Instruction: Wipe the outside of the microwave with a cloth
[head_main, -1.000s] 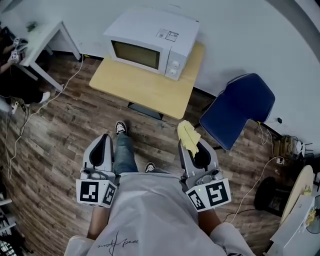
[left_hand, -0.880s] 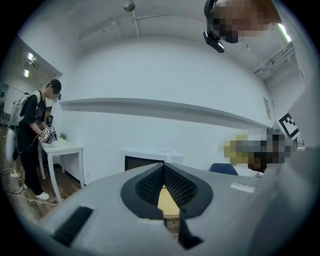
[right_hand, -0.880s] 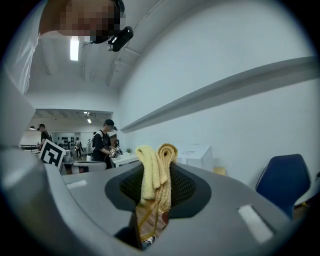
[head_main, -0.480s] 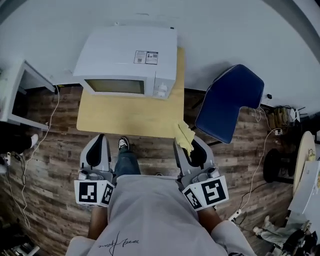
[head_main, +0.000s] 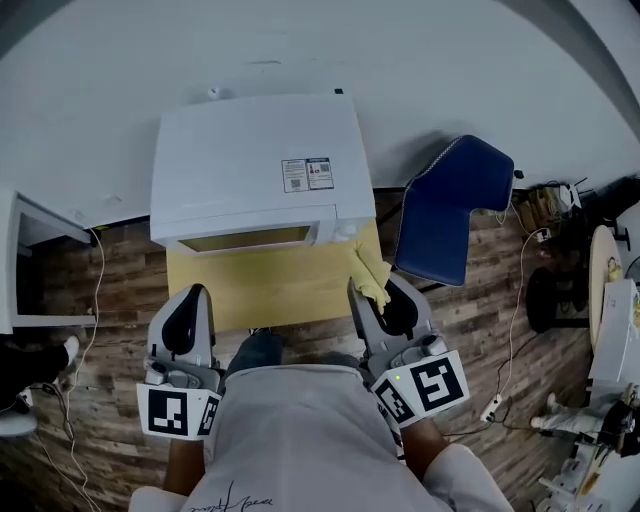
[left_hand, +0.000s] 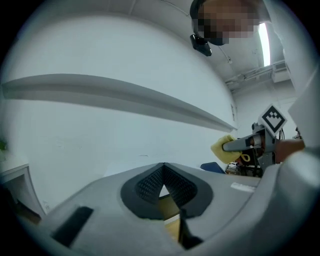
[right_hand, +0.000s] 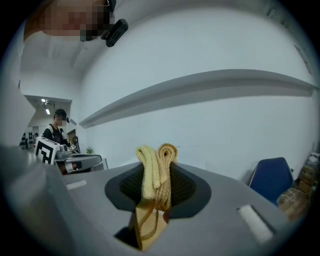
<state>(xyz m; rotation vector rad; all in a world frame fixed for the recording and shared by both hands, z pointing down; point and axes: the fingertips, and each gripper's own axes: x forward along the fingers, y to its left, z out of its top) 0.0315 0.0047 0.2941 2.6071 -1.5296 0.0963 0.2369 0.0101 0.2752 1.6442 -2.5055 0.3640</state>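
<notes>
A white microwave (head_main: 255, 170) stands on a small yellow wooden table (head_main: 290, 290) against the wall, seen from above. My right gripper (head_main: 374, 296) is shut on a folded yellow cloth (head_main: 368, 268), which hangs over the table's right front corner, just short of the microwave's front. In the right gripper view the cloth (right_hand: 157, 170) sticks up between the jaws of the right gripper (right_hand: 159, 186). My left gripper (head_main: 192, 294) is held at the table's front left; its jaws (left_hand: 163, 167) are shut with nothing in them. From the left gripper view the cloth (left_hand: 222, 149) shows at the right.
A blue chair (head_main: 450, 210) stands right of the table, close to my right gripper. A white desk (head_main: 20, 255) is at the left. Cables (head_main: 515, 330) and clutter lie on the wooden floor at the right. Another person (right_hand: 57, 125) stands far off.
The microwave and table have come much nearer and now lie right below the head view. Both grippers have reached the table's front edge, the right one still holding the cloth.
</notes>
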